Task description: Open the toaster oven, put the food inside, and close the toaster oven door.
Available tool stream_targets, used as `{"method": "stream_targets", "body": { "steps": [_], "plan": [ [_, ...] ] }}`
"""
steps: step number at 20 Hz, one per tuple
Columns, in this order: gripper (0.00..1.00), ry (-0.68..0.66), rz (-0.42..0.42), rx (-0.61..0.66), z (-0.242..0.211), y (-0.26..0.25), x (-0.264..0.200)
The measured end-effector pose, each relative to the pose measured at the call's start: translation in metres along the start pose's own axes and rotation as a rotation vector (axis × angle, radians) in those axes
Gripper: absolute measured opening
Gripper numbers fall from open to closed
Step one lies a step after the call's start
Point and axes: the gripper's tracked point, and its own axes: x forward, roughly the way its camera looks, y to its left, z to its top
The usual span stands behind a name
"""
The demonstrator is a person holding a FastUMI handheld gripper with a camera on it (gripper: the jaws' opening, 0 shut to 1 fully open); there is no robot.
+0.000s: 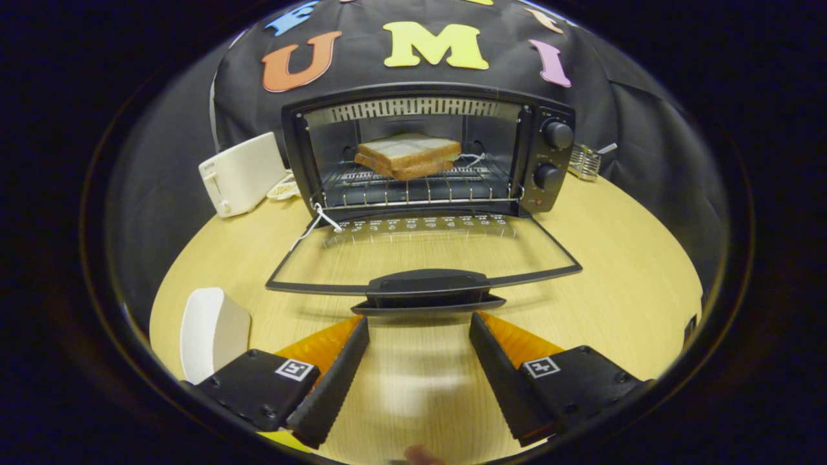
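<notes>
Gripper (418, 323) empty, fingers spread wide, just short of door handle (428, 289). Handle runs crosswise, centred ahead of the gap. Glass door (423, 248) lies flat open over table (620, 284). Beyond, sandwich (407, 155) sits on rack inside toaster oven (426, 152). Room clear on both sides; door needs lifting shut.

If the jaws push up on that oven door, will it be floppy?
Probably not: the door looks like glass in a stiff frame, so it should swing on its hinge. Its handle, just ahead of the open gripper, looks solid. The glass could be breakable.
</notes>
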Motion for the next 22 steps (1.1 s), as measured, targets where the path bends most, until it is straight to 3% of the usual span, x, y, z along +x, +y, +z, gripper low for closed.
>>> {"method": "stream_targets", "body": {
  "steps": [7, 13, 17, 22],
  "plan": [
    [1.0, -0.006, 0.03, 0.037, 0.006, 0.002, -0.012],
    [1.0, 0.004, 0.087, 0.158, 0.021, 0.002, -0.016],
    [1.0, -0.041, 0.052, 0.13, 0.031, 0.002, -0.023],
    [1.0, -0.201, 0.008, 0.009, 0.072, 0.004, -0.033]
  ]
}}
